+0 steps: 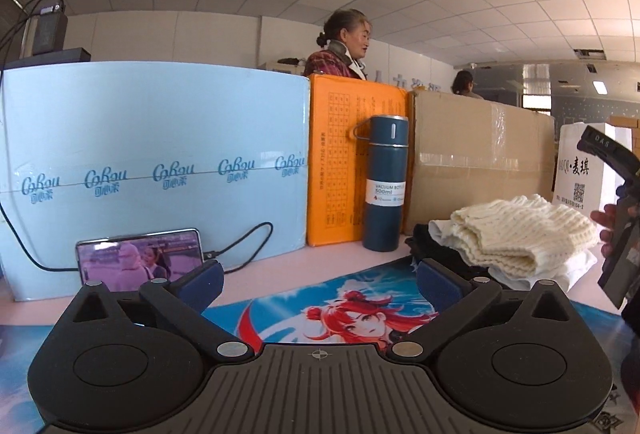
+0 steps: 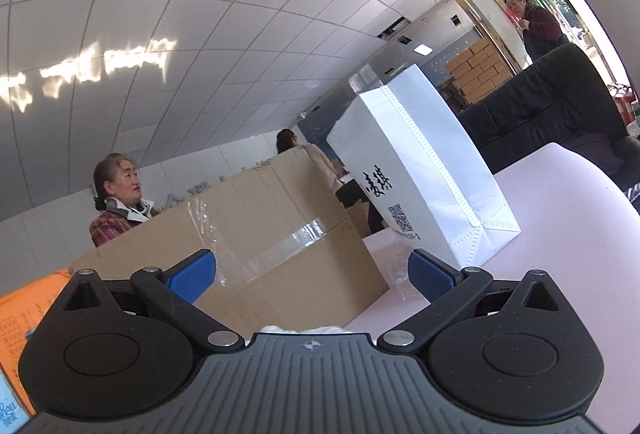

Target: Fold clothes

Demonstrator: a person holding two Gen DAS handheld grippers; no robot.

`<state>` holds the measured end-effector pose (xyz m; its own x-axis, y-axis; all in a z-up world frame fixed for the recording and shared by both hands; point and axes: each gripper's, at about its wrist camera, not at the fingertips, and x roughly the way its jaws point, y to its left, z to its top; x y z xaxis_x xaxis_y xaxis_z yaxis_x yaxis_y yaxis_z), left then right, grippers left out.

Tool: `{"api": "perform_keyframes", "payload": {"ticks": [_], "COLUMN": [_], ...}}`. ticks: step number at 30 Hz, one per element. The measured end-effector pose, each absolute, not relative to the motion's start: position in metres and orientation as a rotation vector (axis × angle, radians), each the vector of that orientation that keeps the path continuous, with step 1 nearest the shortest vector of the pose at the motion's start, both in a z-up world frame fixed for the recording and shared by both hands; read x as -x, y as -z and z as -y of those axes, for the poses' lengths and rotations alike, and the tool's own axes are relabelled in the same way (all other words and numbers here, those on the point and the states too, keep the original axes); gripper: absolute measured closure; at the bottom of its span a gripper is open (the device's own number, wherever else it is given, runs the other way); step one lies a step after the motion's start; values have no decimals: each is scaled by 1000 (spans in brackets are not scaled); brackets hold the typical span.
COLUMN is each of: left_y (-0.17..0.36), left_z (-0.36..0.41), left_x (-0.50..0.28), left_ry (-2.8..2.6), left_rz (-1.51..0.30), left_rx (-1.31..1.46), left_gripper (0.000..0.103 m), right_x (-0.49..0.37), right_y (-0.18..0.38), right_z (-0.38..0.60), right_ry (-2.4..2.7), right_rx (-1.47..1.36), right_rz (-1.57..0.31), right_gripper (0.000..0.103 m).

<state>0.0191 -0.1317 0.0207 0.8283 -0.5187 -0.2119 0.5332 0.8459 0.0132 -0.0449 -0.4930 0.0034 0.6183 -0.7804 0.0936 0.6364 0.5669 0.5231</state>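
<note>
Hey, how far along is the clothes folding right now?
Looks mostly done: the cream knit sweater lies folded on a stack with a white garment and a black garment beneath. Nothing is in hand: the left gripper and right gripper are both open and empty. No unfolded clothes show in these views, so I can't tell what remains.

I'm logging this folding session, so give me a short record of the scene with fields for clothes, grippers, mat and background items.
clothes: folded cream knitted sweater on top of a pile of white and black garments
left gripper: open, empty, above the mat
right gripper: open, empty
mat: blue anime-print mat on the pink table
background: dark blue vacuum bottle, brown cardboard box, white paper bag, smartphone playing video
</note>
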Motion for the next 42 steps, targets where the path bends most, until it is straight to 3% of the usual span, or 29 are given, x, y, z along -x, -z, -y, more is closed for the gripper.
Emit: {"api": "perform_keyframes", "payload": {"ticks": [10, 18, 23, 42], "left_y": [-19, -22, -9, 12], "left_z": [97, 134, 165, 186], "left_x": [-30, -45, -63, -77], "left_ry": [482, 606, 741, 729], "left_rz": [-153, -103, -182, -314], "left_rx": [-20, -62, -24, -141], "left_gripper": [0, 0, 0, 0], "right_x": [44, 43, 31, 8], "right_y": [-25, 12, 25, 31], "right_z": [363, 298, 287, 293], "right_ry": [490, 751, 876, 894], "right_rx": [-542, -518, -348, -315], "right_rz": [176, -97, -129, -285], "right_gripper": [0, 0, 0, 0]}}
